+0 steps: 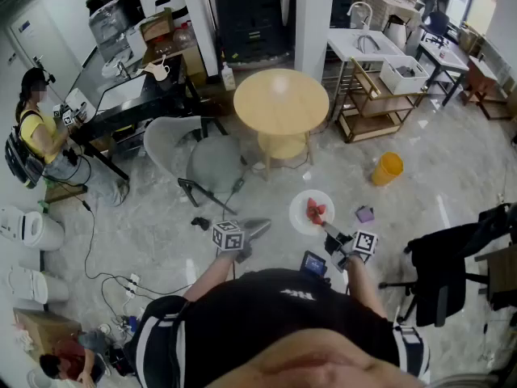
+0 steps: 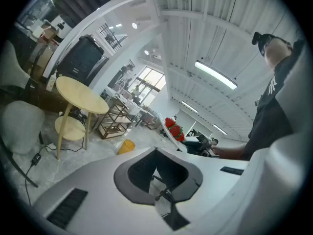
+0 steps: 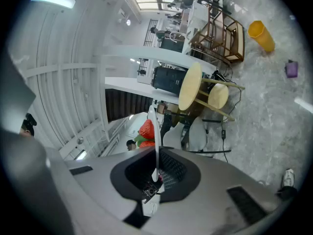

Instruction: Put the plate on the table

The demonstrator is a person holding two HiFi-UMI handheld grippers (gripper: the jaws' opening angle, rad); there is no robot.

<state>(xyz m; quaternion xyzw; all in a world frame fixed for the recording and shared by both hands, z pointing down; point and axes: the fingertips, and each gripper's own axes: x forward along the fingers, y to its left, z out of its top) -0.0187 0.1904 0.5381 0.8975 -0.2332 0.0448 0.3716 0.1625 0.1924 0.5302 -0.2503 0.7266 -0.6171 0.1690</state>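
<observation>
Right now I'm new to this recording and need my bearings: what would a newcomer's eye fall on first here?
First, the round white plate carrying red strawberries, clamped by its rim in the right gripper, low in the head view. Next, the round pale wooden table ahead at centre, and the yellow plastic bucket to its lower right.

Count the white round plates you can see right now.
1. The white round plate, carrying red strawberries, is clamped at its rim by the right gripper, short of the round wooden table. Others may be hidden on distant counters.
</observation>
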